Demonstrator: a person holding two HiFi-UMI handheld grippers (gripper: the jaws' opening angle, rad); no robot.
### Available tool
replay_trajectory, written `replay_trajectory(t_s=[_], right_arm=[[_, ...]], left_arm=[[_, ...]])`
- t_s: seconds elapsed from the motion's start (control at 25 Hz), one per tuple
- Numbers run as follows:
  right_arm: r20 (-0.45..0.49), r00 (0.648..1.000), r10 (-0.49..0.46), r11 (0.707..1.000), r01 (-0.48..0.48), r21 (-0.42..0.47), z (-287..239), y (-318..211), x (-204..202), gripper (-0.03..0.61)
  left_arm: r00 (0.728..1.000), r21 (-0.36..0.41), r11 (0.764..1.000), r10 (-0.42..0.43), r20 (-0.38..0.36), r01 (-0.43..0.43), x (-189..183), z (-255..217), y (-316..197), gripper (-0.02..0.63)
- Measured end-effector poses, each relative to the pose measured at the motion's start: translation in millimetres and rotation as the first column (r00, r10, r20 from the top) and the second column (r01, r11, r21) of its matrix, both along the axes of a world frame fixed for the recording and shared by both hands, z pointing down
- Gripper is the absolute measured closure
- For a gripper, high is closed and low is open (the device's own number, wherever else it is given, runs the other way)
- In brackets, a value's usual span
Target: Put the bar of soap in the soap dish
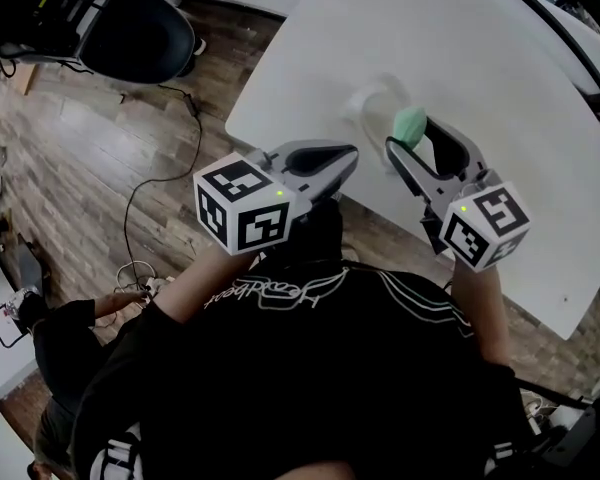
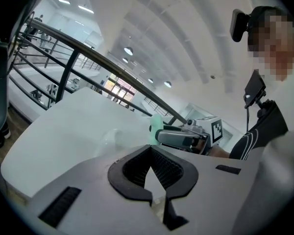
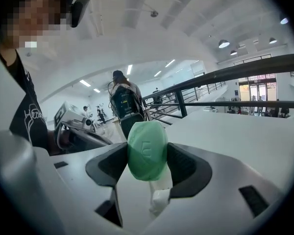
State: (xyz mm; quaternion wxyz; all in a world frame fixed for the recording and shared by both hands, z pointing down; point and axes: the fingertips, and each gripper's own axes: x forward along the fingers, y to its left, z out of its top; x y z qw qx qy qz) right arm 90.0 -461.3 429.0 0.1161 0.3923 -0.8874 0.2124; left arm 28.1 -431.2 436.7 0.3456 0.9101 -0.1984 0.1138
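A green oval bar of soap point(image 1: 410, 123) is clamped between the jaws of my right gripper point(image 1: 412, 136), and it hangs just above the white table point(image 1: 500, 78). In the right gripper view the soap point(image 3: 147, 150) stands on end between the black pads point(image 3: 183, 163). The pale, translucent soap dish point(image 1: 372, 106) sits on the table just left of and beyond the soap. From the left gripper view the dish point(image 2: 109, 137) is only faintly visible. My left gripper point(image 1: 348, 154) is shut and empty, hovering over the table's near edge, left of the right gripper.
The table's near edge point(image 1: 310, 173) runs diagonally under both grippers, with wooden floor and cables point(image 1: 165, 158) below it. A black office chair point(image 1: 130, 28) stands at the far left. A person with a backpack point(image 3: 125, 102) stands far off, near railings.
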Motion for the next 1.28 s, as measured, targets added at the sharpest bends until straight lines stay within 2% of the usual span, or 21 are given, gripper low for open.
replay_trajectory(t_s=[0.12,0.32,0.56,1.0,1.28], right_arm=[[-0.018,1.0,-0.008,1.0,0.008,-0.008,9,-5,-5,0.364],[-0.159,0.987,-0.027,1.0,0.028,0.002,31,-12,-11,0.364],[-0.266,0.962,-0.056,0.998,0.057,-0.005,42,-10,-11,0.364],[-0.335,0.937,-0.096,0.994,0.071,-0.087,82,-24,-12,0.364],[-0.377,0.919,-0.113,0.991,0.078,-0.108,97,-24,-13,0.364]], left_arm=[[1.0,-0.009,1.0,-0.002,0.004,0.002,-5,6,1,0.606],[1.0,-0.02,1.0,-0.015,-0.013,0.015,-13,12,-1,0.606],[1.0,-0.04,0.999,-0.024,-0.013,0.024,-12,13,3,0.606],[1.0,-0.061,0.998,-0.012,-0.003,0.012,-12,29,-6,0.606],[1.0,-0.046,0.999,0.014,0.018,-0.013,-12,38,1,0.606]])
